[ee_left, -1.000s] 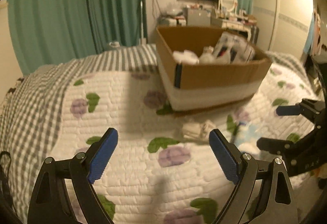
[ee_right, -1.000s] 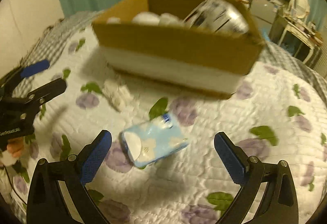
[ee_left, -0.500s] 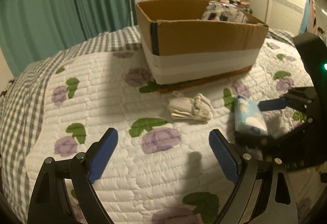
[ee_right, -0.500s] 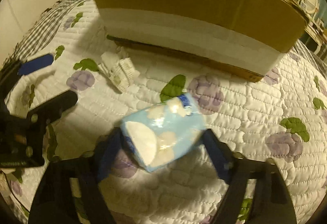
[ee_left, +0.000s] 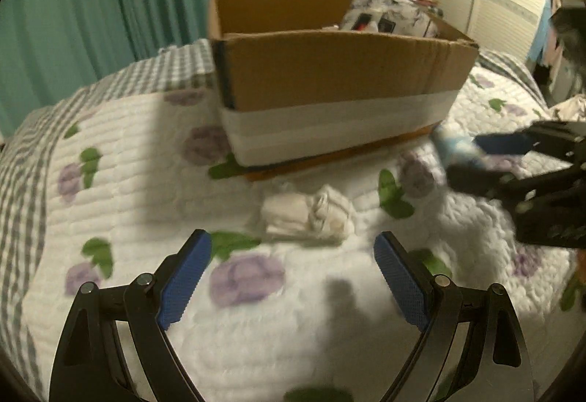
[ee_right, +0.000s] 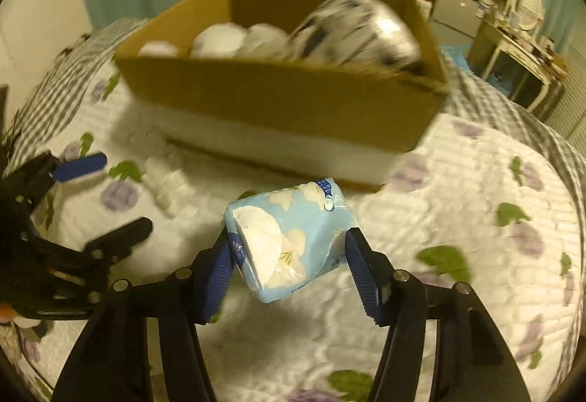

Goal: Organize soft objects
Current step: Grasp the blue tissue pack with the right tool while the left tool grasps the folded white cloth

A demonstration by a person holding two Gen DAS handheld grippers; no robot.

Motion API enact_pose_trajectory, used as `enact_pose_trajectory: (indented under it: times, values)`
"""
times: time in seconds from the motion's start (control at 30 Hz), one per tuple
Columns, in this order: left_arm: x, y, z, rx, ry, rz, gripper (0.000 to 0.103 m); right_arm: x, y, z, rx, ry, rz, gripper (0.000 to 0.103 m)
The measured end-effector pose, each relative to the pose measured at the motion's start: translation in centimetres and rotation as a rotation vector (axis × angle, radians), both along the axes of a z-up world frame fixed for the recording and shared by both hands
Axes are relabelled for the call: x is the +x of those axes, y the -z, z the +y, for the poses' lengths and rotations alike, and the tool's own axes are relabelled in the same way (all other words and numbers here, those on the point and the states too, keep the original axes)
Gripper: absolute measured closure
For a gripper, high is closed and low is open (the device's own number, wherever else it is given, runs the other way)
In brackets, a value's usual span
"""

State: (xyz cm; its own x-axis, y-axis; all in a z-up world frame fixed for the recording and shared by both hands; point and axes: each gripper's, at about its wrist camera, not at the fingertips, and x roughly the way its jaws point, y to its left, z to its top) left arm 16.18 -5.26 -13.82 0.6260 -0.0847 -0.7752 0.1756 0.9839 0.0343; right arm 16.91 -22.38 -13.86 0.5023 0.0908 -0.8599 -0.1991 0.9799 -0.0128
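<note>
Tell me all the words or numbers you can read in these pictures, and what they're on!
None can be read.
Blue tissue pack in the right gripper: small print near its top corner and bottom edge, too small and blurred.
Black-and-white packet in the cardboard box: markings smeared by blur.
Rolled white socks ahead of the open left gripper: no writing visible.

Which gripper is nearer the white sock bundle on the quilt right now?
Left. The left gripper is open just short of the white sock bundle, aimed at it. The right gripper is off to the bundle's right, shut on the blue tissue pack.
</note>
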Motion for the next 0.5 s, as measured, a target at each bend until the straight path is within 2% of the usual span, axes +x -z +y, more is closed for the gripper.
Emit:
enact_pose_trajectory:
  times: [0.2, 0.27, 0.33, 0.4, 0.5]
  values:
    - [3.1, 2.3, -0.6, -0.022, -0.036, 0.060, 0.014, 0.7, -0.4, -2.2, -0.009, 0.029, -0.011, 0.045]
    - [3.8, 2.8, -0.6, -0.024, -0.042, 0.079, 0.023, 0.8, -0.4, -2.5, -0.004, 0.031, -0.009, 0.045]
    - [4.2, 3.0, -0.8, -0.017, -0.038, 0.078, 0.026, 0.9, -0.3, -2.2, -0.008, 0.027, -0.012, 0.046]
    - [4.2, 3.0, -1.0, -0.017, -0.027, 0.069, 0.040, 1.0, -0.2, -1.9, -0.014, 0.026, -0.012, 0.046]
    - [3.8, 3.0, -1.5, 0.009, -0.006, 0.053, 0.045, 0.9, 0.0, -1.6, -0.028, 0.022, -0.014, 0.046]
